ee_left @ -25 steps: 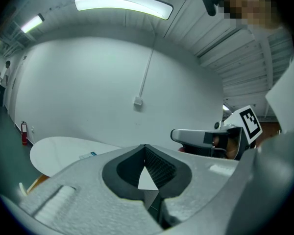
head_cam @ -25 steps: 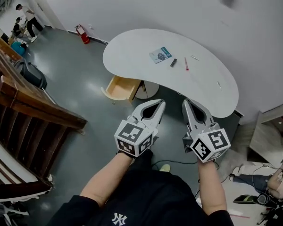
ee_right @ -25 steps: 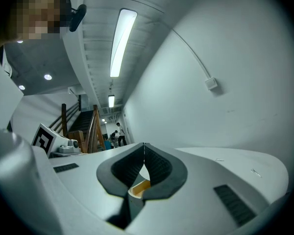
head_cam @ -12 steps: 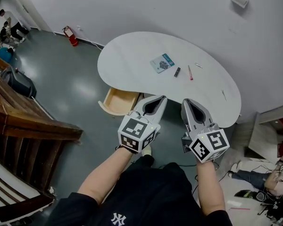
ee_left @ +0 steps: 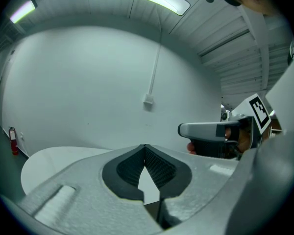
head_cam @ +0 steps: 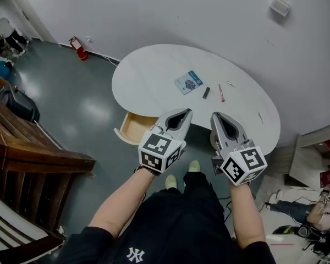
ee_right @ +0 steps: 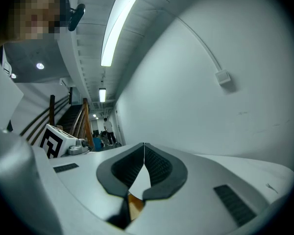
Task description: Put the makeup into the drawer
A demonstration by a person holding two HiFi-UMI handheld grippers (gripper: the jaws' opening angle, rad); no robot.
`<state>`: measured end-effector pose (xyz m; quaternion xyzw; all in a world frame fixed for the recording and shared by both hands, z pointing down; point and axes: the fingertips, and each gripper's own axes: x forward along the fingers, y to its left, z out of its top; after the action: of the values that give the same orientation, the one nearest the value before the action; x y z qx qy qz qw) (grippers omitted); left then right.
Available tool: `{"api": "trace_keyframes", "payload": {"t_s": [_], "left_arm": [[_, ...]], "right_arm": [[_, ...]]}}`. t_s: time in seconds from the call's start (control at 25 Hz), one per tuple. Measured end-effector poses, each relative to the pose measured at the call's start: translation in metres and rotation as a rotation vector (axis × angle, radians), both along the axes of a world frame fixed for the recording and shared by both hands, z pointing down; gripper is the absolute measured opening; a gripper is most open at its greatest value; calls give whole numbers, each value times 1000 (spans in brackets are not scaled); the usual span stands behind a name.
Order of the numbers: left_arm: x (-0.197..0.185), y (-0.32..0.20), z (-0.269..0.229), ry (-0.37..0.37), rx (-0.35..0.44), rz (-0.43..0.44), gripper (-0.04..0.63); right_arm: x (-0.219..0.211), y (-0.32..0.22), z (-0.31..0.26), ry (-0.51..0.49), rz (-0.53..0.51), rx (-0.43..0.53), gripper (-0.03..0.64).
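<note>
Overhead, a white kidney-shaped table (head_cam: 148,76) is seen standing close to a plain white wall (head_cam: 154,10) on a glossy grey floor (head_cam: 82,103). Laid out on the tabletop, toward the wall side, are a blue-and-white makeup packet (head_cam: 188,82), a small dark tube (head_cam: 206,92) just beside it and a red pencil (head_cam: 221,92) next along. A thin pale item (head_cam: 230,83) is seen near the pencil and another (head_cam: 259,116) lies farther right, both too small to be identified. A light wooden drawer (head_cam: 133,130) is pulled open beneath the table's near edge, at the left, well apart from the pieces on top.

The left claw (head_cam: 187,113) and the right claw (head_cam: 214,116) are held side by side before the table's near edge, each pointed toward it. Both are closed, with their dark ribbed pads (ee_left: 161,168) brought together at the tips, and nothing is gripped by either.

A small box (head_cam: 279,5) is mounted high on the wall, with a conduit run upward from it. A red fire extinguisher (head_cam: 77,48) is placed at the foot of the wall to the left. A dark wooden stair railing (head_cam: 38,153) is seen along the left side, and people (head_cam: 5,34) are gathered in the far corner. Long ceiling lights (ee_right: 115,23) are lit above.
</note>
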<state>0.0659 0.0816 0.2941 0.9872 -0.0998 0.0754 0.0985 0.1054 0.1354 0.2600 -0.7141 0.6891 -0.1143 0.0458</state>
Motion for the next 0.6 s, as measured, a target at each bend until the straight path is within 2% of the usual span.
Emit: {"api": "trace_keyframes", "payload": {"t_s": [0.24,0.6], "left_arm": [[32,-29,20,-49,1,-11,9],[92,-105,78,-190,-37,-62,9]], "right_arm": [[31,-30,8,-12,-20,6,15],[95,-110,51,-60,-95,-49,15]]}}
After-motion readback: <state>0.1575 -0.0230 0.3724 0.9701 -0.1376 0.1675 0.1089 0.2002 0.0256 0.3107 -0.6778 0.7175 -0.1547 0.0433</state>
